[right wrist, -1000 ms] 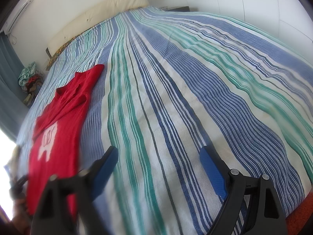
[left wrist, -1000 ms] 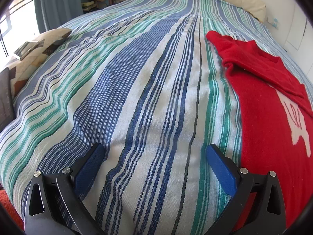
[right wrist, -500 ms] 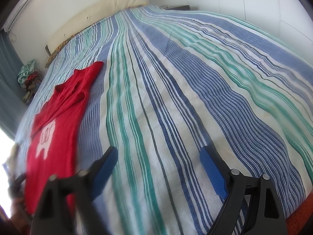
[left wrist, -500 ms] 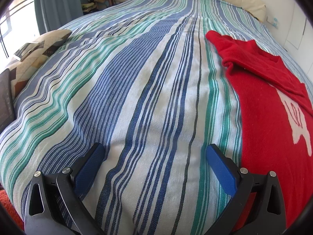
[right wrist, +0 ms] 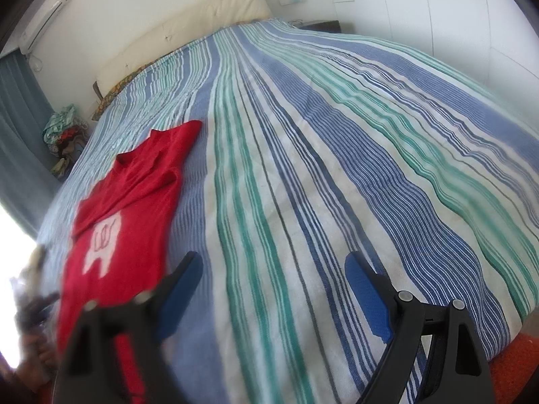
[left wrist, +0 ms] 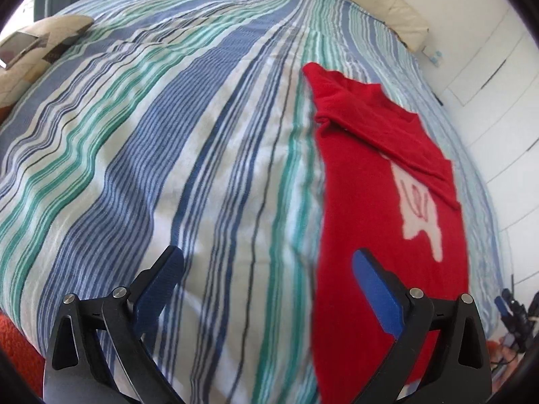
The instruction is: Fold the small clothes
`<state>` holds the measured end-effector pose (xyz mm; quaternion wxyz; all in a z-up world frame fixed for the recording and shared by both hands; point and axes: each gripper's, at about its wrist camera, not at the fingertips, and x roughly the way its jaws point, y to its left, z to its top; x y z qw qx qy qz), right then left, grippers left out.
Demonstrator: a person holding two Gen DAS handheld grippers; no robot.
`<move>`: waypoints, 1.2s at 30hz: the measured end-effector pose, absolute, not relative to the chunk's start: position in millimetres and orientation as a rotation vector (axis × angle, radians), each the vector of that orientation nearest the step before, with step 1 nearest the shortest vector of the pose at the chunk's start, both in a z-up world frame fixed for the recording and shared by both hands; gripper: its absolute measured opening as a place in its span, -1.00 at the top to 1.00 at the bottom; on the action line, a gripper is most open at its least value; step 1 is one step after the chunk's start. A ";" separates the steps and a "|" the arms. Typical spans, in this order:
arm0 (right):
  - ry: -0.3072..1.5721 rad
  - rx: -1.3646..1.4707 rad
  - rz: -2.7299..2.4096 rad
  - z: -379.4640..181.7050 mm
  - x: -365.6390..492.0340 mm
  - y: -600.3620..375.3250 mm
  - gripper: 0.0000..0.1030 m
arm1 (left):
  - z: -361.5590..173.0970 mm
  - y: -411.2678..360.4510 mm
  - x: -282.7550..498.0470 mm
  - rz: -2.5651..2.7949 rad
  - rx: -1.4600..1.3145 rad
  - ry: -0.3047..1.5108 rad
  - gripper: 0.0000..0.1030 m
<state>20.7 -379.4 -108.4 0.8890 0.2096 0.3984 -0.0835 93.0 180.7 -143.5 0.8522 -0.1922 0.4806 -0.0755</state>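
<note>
A small red shirt [left wrist: 377, 175] with a white print lies flat on the striped bedspread [left wrist: 168, 155], its upper part folded over. In the left wrist view it is at the right; my left gripper [left wrist: 266, 262] is open and empty, its right finger over the shirt's left edge. In the right wrist view the shirt [right wrist: 131, 208] lies at the left. My right gripper [right wrist: 273, 269] is open and empty above the bedspread [right wrist: 337, 155], its left finger near the shirt's lower edge.
A patterned cushion [left wrist: 37, 43] lies at the bed's left edge. A cream headboard [right wrist: 188, 37] and white wall panels stand at the far end. A heap of clothes [right wrist: 64, 131] sits beside the bed by a blue curtain. Orange floor shows below the bed's front edge.
Both grippers have swung toward the red shirt: it now sits closer under the left gripper's right finger and nearer the right gripper's left finger. Both grippers stayed open.
</note>
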 end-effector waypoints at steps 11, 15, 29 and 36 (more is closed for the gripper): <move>1.166 0.482 0.351 -136.2 -4.6 -264.1 -0.66 | -162.6 118.0 36.7 -0.370 -0.324 1.252 -0.46; 1.152 0.555 0.364 -145.0 5.3 -264.1 -0.54 | -169.3 118.9 38.8 -0.345 -0.324 1.274 -0.25; 1.152 0.615 0.372 -147.1 16.5 -262.9 0.89 | -143.7 158.6 45.7 -0.453 -0.708 1.194 0.95; 0.915 0.611 0.326 -92.4 86.0 -291.7 0.89 | -70.4 153.6 167.7 -0.505 -0.687 1.001 0.95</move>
